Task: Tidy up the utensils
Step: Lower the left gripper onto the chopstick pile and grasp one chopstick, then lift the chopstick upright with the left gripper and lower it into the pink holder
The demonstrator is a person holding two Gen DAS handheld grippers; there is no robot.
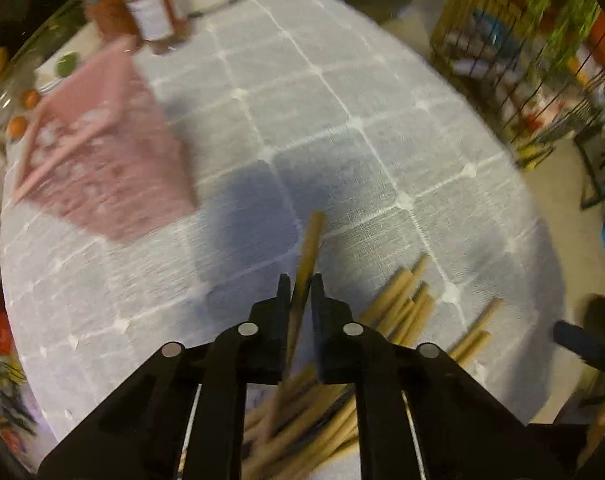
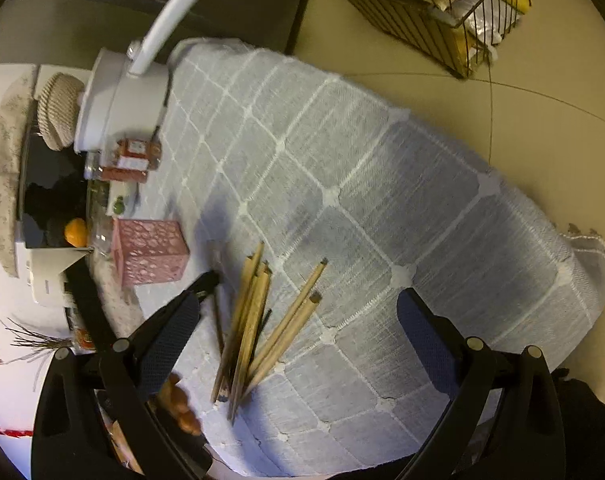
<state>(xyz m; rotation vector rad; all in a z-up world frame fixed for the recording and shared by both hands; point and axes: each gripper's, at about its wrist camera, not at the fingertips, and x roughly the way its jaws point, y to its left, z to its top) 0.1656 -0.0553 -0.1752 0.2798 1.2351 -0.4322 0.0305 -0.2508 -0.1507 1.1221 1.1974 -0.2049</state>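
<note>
Now the left gripper (image 1: 300, 280) grasps one chopstick (image 1: 308, 244); the right gripper (image 2: 298, 316) hangs released. Next, I judge, it goes to the pink holder (image 1: 102, 160) at ten o'clock, tipped upright.

Tablecloth (image 2: 382, 184): pale grey-blue with a white grid, draped over the table.
White appliance (image 2: 114, 104): upright at the far end of the cloth, a long white handle (image 2: 164, 26) rising from it.
Jars (image 2: 132, 158): red-orange contents, white labels, just beside the appliance.
Orange fruit (image 2: 76, 232): beyond the cloth's edge.
Wire rack (image 2: 442, 12): on the floor, well apart from the table, filled with packages.
</note>
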